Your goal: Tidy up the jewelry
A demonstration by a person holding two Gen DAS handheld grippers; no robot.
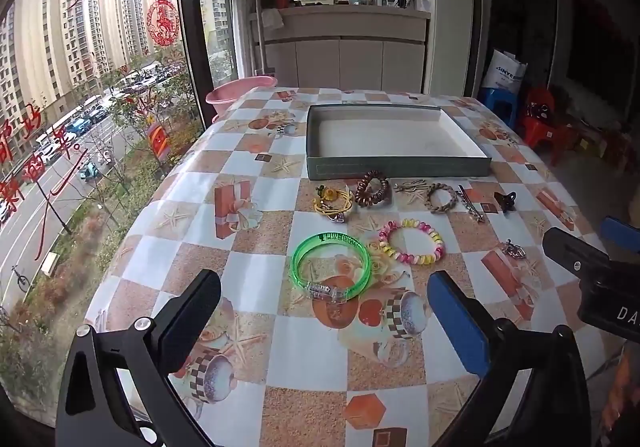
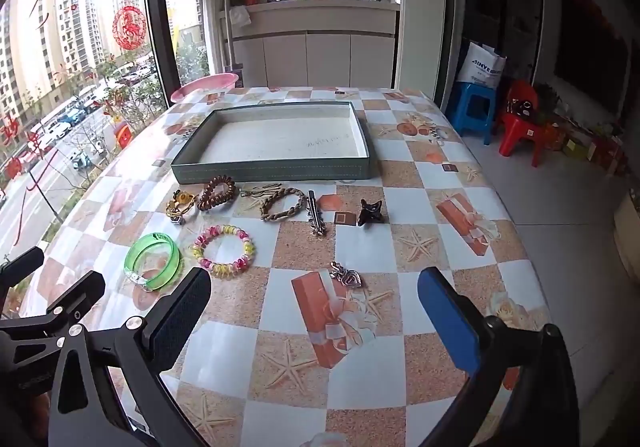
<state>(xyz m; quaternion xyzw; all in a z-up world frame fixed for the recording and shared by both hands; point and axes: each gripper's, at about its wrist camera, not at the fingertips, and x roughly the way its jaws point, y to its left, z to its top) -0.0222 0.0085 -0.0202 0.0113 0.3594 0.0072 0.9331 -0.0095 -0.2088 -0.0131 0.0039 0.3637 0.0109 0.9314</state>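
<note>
Nearest, left tool [image 1: 324, 301] spread wide, gripping nothing, hovering over the counter [image 1: 256, 311]; right tool [image 2: 314, 299] likewise wide and bare. Just beyond, green bangle [image 1: 331, 267] beside pink-yellow spiral band [image 1: 412, 242]. Small silver charm [image 2: 347, 274], details too fine to read. Farther, brown coil [image 2: 217, 193], braided loop [image 2: 283, 203], dark claw clip [image 2: 369, 213]. Farthest, shallow tray [image 2: 272, 169].

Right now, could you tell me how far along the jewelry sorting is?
Nothing looks done: the tray is bare. Nothing is in hand: the left gripper and right gripper are both open above the table. Everything is left, including the green bangle, beaded bracelet and silver pendant.
</note>
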